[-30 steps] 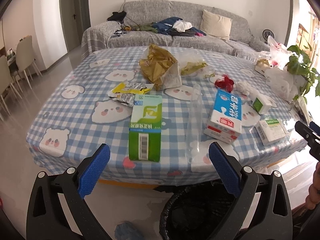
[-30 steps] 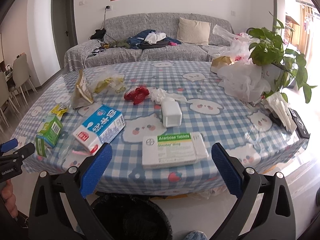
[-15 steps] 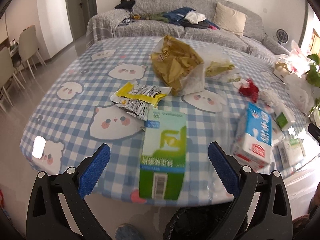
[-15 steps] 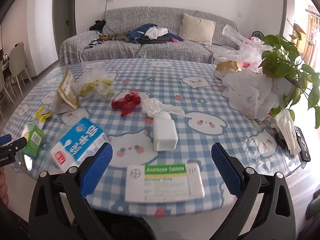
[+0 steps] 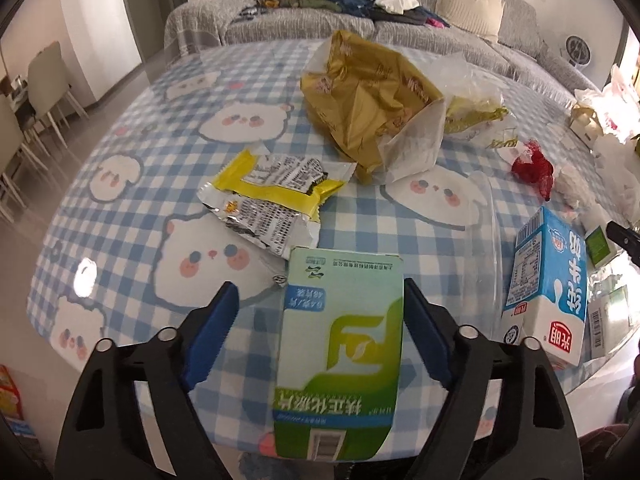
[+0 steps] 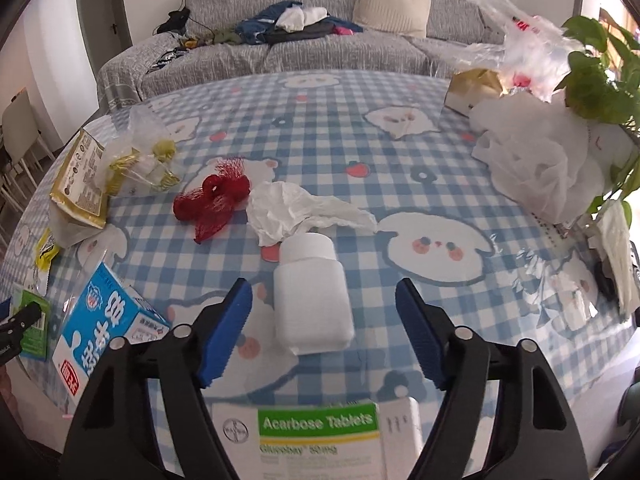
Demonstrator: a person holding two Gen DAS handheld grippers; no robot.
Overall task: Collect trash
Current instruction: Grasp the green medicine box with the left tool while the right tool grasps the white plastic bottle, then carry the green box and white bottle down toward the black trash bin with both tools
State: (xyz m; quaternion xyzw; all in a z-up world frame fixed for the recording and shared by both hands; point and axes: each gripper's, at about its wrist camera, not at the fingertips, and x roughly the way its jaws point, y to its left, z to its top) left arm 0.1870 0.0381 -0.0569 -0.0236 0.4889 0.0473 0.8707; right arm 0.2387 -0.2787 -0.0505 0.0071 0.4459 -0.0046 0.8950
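Both claws have just been closing, neither gripping yet: the left claw straddles the green box, the right claw the white bottle. An off-centre squeeze could skid either across the slick table.

"Acarbose Tablets", "Glucobay 50 mg" on white medicine box
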